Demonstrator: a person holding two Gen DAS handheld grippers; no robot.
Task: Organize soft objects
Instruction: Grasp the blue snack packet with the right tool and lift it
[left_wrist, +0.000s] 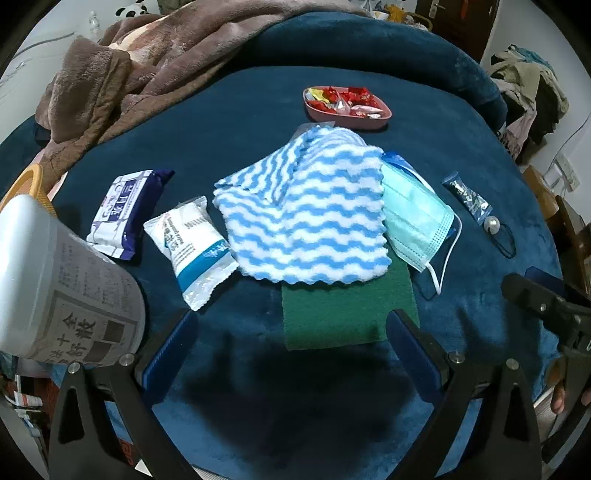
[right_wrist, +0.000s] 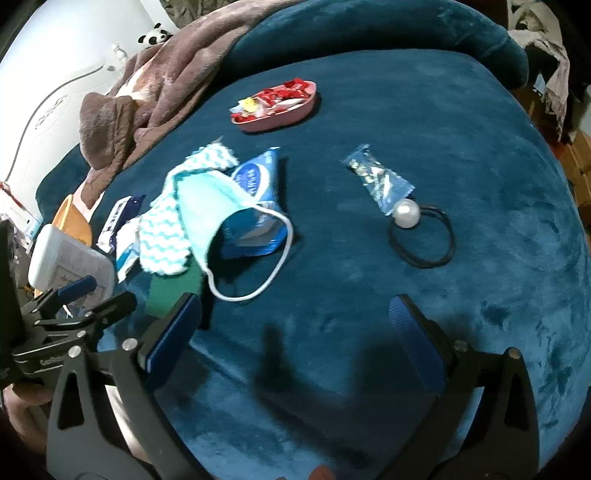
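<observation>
On the blue plush cover (left_wrist: 240, 122), the soft items lie bunched at centre: a striped cloth (left_wrist: 306, 214) overlaps a green pad (left_wrist: 347, 314) and a face mask (left_wrist: 413, 218), with 2 wipe packs (left_wrist: 129, 210) just beside. The left gripper (left_wrist: 295, 354) and right gripper (right_wrist: 295, 343) both hover spread wide, holding nothing. Sorting appears not yet begun; the next move likely calls for lowering over the cloth's near edge and pinching it.

Fluffy striped cloth (left_wrist: 306, 210), plush velvety cover (left_wrist: 229, 110).
</observation>
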